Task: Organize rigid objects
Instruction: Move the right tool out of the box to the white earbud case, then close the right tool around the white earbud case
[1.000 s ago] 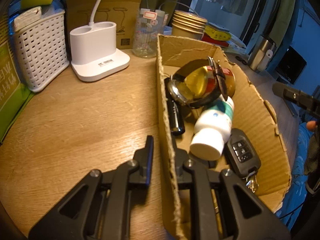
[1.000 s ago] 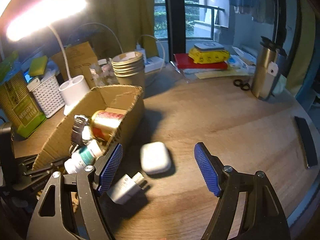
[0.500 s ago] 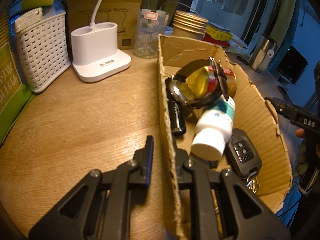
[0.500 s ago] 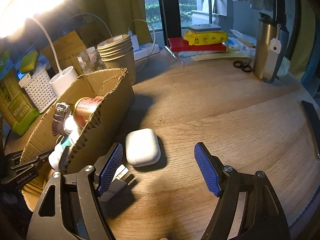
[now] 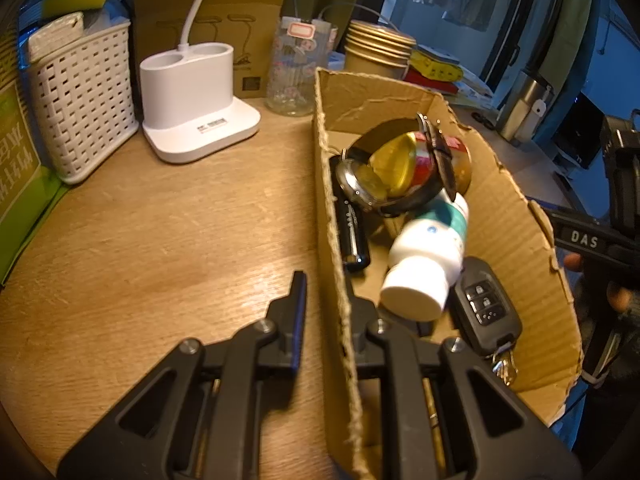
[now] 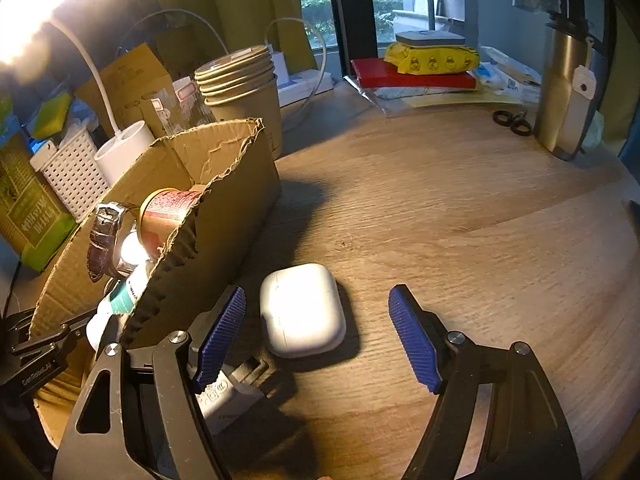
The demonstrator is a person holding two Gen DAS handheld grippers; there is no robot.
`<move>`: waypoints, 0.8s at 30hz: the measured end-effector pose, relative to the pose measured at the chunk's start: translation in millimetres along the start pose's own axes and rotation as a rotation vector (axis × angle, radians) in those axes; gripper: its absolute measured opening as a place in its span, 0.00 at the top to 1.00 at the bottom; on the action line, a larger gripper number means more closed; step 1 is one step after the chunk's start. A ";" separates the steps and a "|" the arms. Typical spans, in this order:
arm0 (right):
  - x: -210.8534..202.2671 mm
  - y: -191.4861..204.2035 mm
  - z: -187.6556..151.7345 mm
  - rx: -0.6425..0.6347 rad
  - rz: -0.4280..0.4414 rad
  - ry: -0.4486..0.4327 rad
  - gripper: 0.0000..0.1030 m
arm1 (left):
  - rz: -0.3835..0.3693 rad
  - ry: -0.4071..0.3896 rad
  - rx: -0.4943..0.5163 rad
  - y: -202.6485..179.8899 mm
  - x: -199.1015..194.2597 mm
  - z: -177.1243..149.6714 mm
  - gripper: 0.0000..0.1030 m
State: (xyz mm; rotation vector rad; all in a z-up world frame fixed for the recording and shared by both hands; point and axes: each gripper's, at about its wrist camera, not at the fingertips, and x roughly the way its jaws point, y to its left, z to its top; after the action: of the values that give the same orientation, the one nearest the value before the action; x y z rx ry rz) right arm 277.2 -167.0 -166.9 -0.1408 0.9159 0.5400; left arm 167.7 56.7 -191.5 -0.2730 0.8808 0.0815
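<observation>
My left gripper (image 5: 326,300) is shut on the near wall of a cardboard box (image 5: 332,240), one finger outside and one inside. The box holds a watch (image 5: 384,184), a red tin (image 5: 436,156), a white pill bottle (image 5: 424,264), a car key (image 5: 486,308) and a black lighter (image 5: 352,236). My right gripper (image 6: 316,332) is open just above the table, its blue pads either side of a white earbud case (image 6: 300,308). A white charger plug (image 6: 228,392) lies beside the left finger, next to the box (image 6: 224,184).
A white lamp base (image 5: 196,96), a white basket (image 5: 80,96), a glass jar (image 5: 296,68) and stacked paper cups (image 6: 244,88) stand behind the box. A steel tumbler (image 6: 568,92), scissors (image 6: 512,120) and a red and yellow stack (image 6: 424,64) sit at the back right.
My right gripper has moved down and forward until its open pads flank the earbud case. My left gripper has stayed shut on the box wall.
</observation>
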 end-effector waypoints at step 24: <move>17.4 12.6 2.3 -0.041 -0.013 0.025 0.52 | -0.008 0.001 -0.003 -2.4 -0.5 -1.3 0.84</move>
State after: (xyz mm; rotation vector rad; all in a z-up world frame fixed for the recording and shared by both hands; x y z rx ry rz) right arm 281.0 -148.8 -177.8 -0.1910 0.9284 0.5457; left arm 166.9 54.0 -191.5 -0.2789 0.8803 0.0755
